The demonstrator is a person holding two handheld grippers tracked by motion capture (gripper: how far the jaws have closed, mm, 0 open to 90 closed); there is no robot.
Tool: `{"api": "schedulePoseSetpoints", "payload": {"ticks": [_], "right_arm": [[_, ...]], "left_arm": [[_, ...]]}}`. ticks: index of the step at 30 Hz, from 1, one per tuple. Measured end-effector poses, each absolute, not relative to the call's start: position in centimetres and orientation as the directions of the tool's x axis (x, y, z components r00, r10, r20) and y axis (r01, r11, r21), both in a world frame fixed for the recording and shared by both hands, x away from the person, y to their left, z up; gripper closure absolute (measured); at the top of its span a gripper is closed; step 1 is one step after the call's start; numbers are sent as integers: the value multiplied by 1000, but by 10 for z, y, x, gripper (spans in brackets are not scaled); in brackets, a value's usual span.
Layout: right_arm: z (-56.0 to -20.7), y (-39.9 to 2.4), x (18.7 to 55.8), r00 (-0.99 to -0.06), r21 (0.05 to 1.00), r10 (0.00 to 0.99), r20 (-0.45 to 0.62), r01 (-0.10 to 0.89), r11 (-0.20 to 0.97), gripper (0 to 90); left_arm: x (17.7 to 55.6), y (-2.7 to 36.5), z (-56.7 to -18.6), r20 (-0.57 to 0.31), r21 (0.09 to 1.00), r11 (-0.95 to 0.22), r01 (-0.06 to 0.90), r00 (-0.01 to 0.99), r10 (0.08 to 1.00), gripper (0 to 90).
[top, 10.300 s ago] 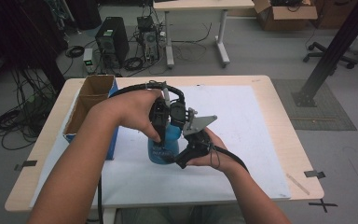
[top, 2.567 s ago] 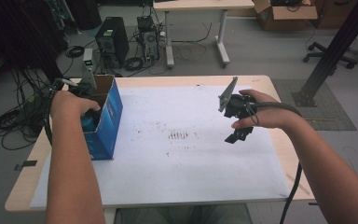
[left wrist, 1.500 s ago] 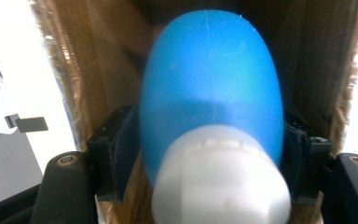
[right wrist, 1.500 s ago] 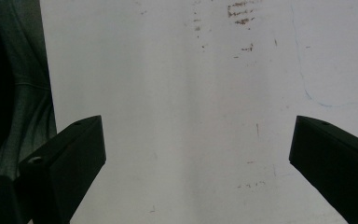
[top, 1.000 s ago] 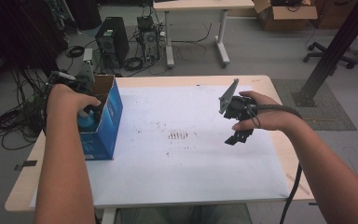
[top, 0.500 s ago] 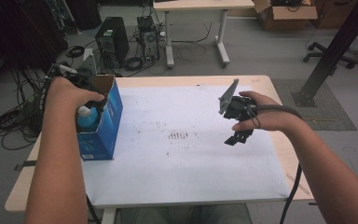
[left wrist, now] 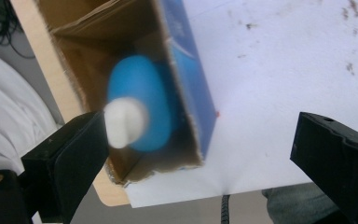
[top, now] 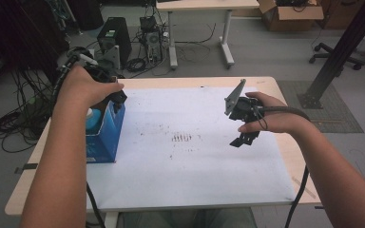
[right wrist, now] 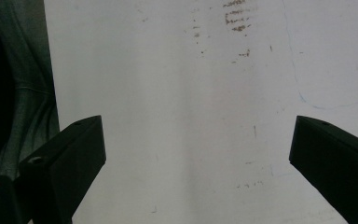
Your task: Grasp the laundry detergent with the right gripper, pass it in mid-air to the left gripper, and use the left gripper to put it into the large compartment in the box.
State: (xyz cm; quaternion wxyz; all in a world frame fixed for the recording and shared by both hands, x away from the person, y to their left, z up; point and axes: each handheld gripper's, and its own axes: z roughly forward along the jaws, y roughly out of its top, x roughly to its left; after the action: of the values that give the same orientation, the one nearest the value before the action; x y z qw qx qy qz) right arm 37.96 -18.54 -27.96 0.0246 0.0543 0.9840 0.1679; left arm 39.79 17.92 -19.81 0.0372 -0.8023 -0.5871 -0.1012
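Left gripper jaws just opened wide, empty; blue bottle inside box, upper left beyond left jaw. Right gripper jaws apart.

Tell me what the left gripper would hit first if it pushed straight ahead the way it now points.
Probably the blue bottle, white cap first, standing in the blue box. The left gripper is open and points down at it, though blur leaves depth unclear.
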Motion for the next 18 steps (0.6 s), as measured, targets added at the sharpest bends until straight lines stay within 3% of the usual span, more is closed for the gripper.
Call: {"api": "schedulePoseSetpoints", "payload": {"ticks": [18], "right_arm": [[-281,-201,383,-989,333,141,-43,119,935,36]], "left_arm": [[382,91,-197,209,14,-656,754,640,740,47]]}}
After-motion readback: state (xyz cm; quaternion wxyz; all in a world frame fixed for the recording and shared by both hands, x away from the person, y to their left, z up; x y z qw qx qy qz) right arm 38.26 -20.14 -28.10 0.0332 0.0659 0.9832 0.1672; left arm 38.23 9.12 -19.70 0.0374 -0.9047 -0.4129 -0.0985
